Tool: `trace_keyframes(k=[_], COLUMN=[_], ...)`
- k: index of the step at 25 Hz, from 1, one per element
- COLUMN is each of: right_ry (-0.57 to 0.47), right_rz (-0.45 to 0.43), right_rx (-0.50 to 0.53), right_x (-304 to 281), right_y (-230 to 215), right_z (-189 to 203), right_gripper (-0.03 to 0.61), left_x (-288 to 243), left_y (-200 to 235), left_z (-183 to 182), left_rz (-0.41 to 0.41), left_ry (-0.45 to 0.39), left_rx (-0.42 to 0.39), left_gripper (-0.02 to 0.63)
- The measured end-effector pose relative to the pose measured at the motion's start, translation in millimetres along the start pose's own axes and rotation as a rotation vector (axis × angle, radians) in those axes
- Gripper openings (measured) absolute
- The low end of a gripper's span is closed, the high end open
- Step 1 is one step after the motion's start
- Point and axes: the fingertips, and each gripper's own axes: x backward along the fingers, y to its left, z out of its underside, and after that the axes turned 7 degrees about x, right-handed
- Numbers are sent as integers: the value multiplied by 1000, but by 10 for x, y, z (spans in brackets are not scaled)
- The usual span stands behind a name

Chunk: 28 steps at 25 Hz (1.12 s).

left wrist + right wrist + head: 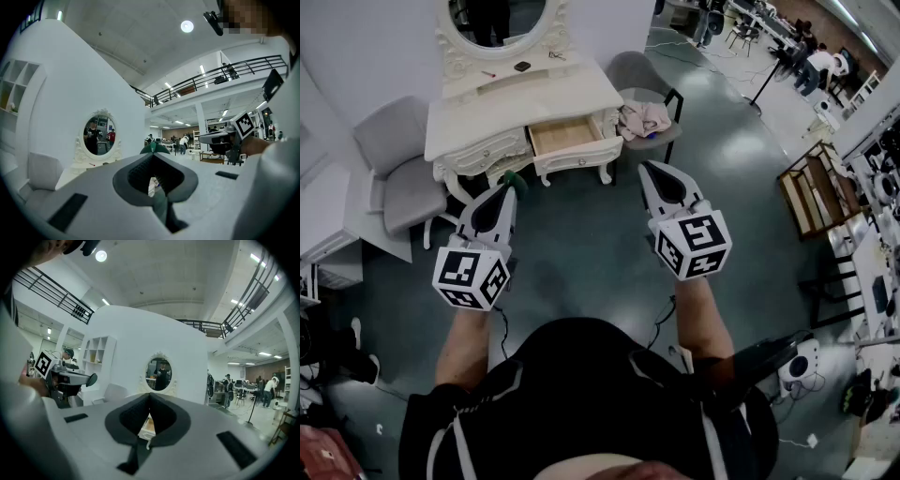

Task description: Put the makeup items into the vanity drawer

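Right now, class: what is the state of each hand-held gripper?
Left hand-held gripper: closed on a small green item.
Right hand-held gripper: closed, holding nothing.

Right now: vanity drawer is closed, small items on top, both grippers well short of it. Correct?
No, the drawer is open; the head view shows its bare wooden inside. The rest holds: small items lie on the vanity top, and the left gripper, shut on a green thing, and the right gripper are well short of it.
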Motion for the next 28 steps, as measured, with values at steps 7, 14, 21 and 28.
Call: trace_keyframes(k=[7,14,21,28], right_ry=[8,-1,9,23], right_rz=[4,20,12,13], right_rx=[2,-13,-18,-10], right_x=[-22,-73,-263,-485], right_y=[69,124,280,498], right_z=[-11,-22,-17,-23], right_gripper=[5,6,6,6], left_x=[47,83,87,144], left_y=[59,165,383,679], left_z=[-30,-16,41,78], left_rz=[-2,3,13,35], left_ry=[-7,-11,-5,-7], left_rx=[5,12,28,39], left_gripper=[3,3,3,3])
